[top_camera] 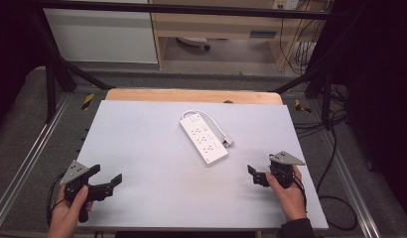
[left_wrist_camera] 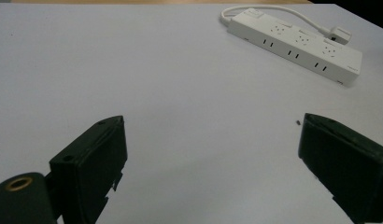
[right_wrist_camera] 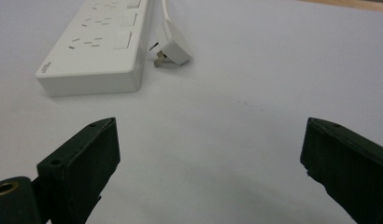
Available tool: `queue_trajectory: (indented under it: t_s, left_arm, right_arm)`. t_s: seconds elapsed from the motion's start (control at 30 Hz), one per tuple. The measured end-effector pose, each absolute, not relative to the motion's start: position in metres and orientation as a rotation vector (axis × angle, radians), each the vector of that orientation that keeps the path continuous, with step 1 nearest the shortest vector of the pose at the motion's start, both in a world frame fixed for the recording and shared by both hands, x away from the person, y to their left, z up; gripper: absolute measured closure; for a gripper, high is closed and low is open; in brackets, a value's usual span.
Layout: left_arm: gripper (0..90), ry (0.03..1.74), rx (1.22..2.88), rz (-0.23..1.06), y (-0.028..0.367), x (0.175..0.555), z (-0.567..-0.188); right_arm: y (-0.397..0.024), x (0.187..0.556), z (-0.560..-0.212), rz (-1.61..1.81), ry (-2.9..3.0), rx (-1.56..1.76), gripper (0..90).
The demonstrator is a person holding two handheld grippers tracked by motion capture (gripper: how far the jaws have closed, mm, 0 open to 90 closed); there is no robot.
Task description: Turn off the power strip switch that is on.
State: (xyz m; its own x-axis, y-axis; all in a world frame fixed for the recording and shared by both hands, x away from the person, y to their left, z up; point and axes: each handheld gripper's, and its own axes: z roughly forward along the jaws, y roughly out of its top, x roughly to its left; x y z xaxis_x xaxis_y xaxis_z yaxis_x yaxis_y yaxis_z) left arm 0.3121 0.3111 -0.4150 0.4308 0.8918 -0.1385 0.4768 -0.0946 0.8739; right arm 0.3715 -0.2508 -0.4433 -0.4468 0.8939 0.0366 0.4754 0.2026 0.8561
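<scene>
In the high view, the left hand (top_camera: 72, 210) comes in at the lower left of the frame, fist wrapped around the handle of the left gripper (top_camera: 106, 179). That gripper lies nearly level, close above the table (top_camera: 142, 148), and points toward the right and slightly up the frame. Its jaws stand wide apart with nothing between them; in the left gripper view only bare table lies between the two black jaws.

The right hand (top_camera: 288, 193) enters at the lower right, forearm slanting up and left, and holds the right gripper (top_camera: 252, 172) low over the table, aimed left toward the middle of the frame. Its jaws are also spread wide and hold nothing.

The power strip (top_camera: 203, 138) lies flat just above the centre of the frame, set diagonally, well apart from both grippers. Its cord (top_camera: 211, 119) loops round to the plug (top_camera: 227, 142), which lies just beside the strip's right edge. In the right gripper view the strip sits at upper left, the plug next to it.
</scene>
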Motion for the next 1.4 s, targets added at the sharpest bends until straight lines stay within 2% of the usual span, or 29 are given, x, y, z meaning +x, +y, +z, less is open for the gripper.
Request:
queue_trajectory:
  t_s: [1.1,1.4]
  left_arm:
    - [7.0,1.183,1.783,0.547,0.307,0.311,-0.417]
    - [6.9,1.196,1.784,0.532,0.306,0.312,-0.418]
  right_arm:
    - [-0.244,0.365,-0.418,1.26,1.978,1.192,5.1]
    - [-0.229,0.38,-0.403,1.269,2.031,1.161,3.6]
